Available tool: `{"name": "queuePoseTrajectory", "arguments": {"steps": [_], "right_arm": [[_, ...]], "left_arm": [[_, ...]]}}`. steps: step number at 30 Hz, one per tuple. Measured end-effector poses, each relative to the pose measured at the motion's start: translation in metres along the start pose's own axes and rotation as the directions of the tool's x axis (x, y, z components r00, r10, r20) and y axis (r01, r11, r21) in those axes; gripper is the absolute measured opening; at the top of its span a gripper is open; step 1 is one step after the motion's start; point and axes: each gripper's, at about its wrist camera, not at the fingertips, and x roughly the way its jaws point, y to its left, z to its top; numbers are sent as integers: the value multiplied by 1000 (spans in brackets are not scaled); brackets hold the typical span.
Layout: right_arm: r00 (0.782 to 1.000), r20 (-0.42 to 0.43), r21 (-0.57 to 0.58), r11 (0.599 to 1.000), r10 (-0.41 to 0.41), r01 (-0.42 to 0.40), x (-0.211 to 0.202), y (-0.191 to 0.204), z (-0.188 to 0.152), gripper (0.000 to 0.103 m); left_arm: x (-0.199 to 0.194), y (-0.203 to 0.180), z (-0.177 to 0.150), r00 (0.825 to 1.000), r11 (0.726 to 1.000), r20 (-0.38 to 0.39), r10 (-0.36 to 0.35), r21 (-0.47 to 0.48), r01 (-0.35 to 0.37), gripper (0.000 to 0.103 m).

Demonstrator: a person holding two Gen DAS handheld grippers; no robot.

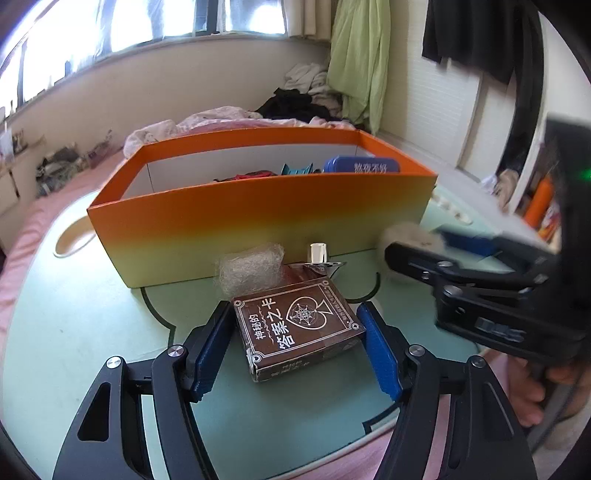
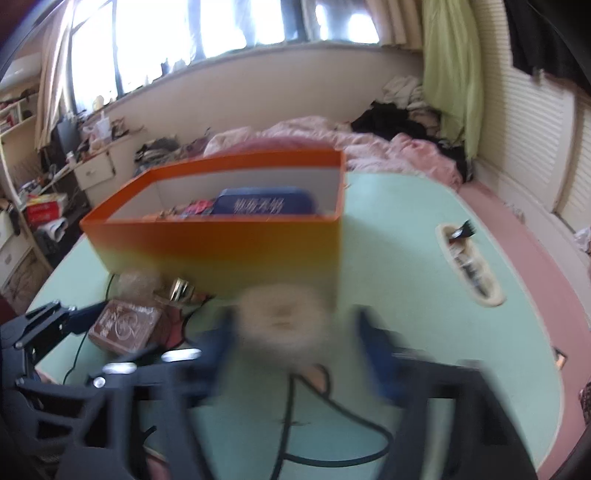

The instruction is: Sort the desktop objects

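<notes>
The left gripper (image 1: pixel 295 332) has its blue-padded fingers (image 1: pixel 208 343) spread wide to either side of a brown rectangular card box with white Chinese lettering and a spade emblem (image 1: pixel 299 328), which lies flat on the pale green tabletop (image 1: pixel 92 325); the left pad sits just beside the box's edge and the right pad close to its other side, though firm contact cannot be confirmed. Directly beyond the card box sit a crumpled wad of clear plastic wrap (image 1: pixel 251 267) and a small shiny silver cylinder on a flat metal base (image 1: pixel 320 256), both close against the front wall of a tall open cardboard box, orange fading to yellow (image 1: pixel 258 218). Inside it a blue tin with Chinese lettering (image 1: pixel 362 165) shows, along with some red and teal items that are too hidden to identify. The right gripper (image 2: pixel 295 332) is blurred; its blue fingers (image 2: pixel 376 343) stand apart on both sides of a fluffy cream-coloured pompom (image 2: pixel 284 321), and whether they press it cannot be told. The pompom lies just in front of the orange box's near corner. A beige oval recess in the tabletop (image 2: pixel 487 295) holds small dark items to the right. Behind the table are pink bedding (image 2: pixel 388 147), a light green hanging cloth (image 2: pixel 450 74) and a window (image 2: pixel 221 26).
</notes>
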Motion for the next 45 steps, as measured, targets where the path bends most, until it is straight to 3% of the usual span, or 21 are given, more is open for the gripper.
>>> {"name": "queuePoseTrajectory", "arguments": {"steps": [9,16,21,23,25,27,30,33,38,42,45], "right_arm": [[982,175,2,998,66,-67,-29,8,-3,38],[956,276,-18,995,101,-99,-43,27,53,38],[960,275,-20,998,55,-51,-22,35,96,43],[973,228,-5,1000,18,-18,-5,32,99,75],[991,132,21,999,-38,36,17,28,95,82],[994,103,-6,999,-37,38,31,28,83,84],[993,114,24,1000,-11,9,36,24,76,84],[994,108,40,999,1,-6,38,24,78,84],[972,233,25,1000,-10,4,-3,21,69,84],[969,246,-18,1000,26,-23,-32,26,50,84],[982,184,-62,997,46,-35,-34,29,28,84]], "left_arm": [[-47,24,-8,981,994,196,-3,-103,24,68],[-55,37,32,965,989,264,2,-144,38,68],[-35,48,67,960,980,278,46,-198,10,69],[-19,50,71,959,973,256,120,-220,-63,75],[-4,53,64,965,967,212,152,-235,-100,78],[-4,47,56,953,976,255,163,-184,-118,83],[-2,41,55,953,977,240,182,-149,-149,83],[-6,46,57,959,978,243,143,-183,-99,83],[-36,45,51,945,976,296,136,-202,-77,83],[-57,41,33,962,982,257,93,-186,-45,83],[-51,34,10,984,985,150,96,-160,-72,83]]}}
